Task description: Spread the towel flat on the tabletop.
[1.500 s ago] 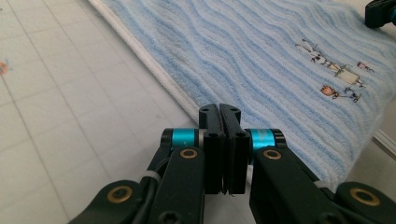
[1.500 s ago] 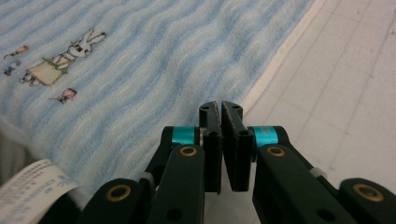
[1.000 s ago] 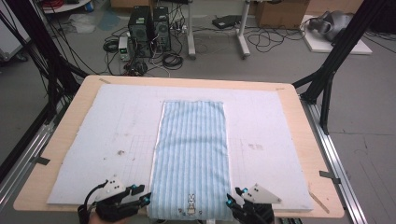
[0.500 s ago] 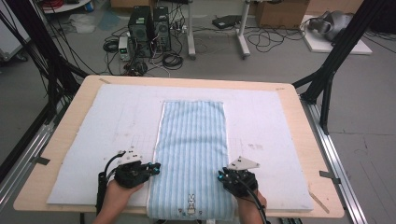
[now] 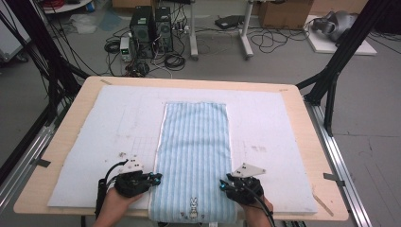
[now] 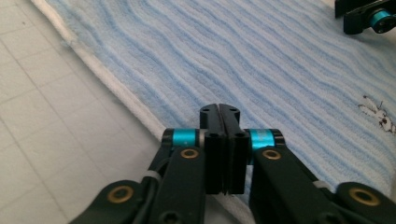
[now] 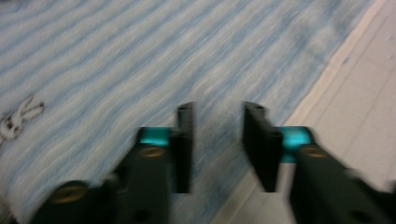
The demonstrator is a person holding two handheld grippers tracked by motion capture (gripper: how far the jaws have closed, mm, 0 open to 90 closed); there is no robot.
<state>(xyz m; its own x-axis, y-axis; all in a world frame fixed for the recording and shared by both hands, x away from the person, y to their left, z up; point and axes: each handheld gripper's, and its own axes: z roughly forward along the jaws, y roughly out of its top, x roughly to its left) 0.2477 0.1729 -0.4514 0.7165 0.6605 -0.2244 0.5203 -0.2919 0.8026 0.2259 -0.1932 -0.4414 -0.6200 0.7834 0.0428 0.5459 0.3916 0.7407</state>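
A light blue striped towel [image 5: 196,156] lies flat and lengthwise on the white mat [image 5: 118,123], its bunny emblem [image 5: 193,207] at the near end. My left gripper [image 5: 156,178] rests at the towel's left edge. Its jaws [image 6: 219,109] stand together with nothing between them, though they have just been opening a little after closing. The tips sit over the towel [image 6: 261,60] beside its white hem. My right gripper [image 5: 223,185] is over the towel's right side. In the right gripper view that gripper [image 7: 218,109] is open with nothing between the jaws, which have just been opening above the towel [image 7: 140,56].
The mat covers most of a wooden table [image 5: 307,137]. Beyond the far edge, computer towers [image 5: 151,28] and cables stand on the floor. Black frame legs [image 5: 331,90] rise at the table's right and left.
Both hands have come forward from the table's near edge to the towel's two sides. The left jaws have come together; the right jaws stand apart.
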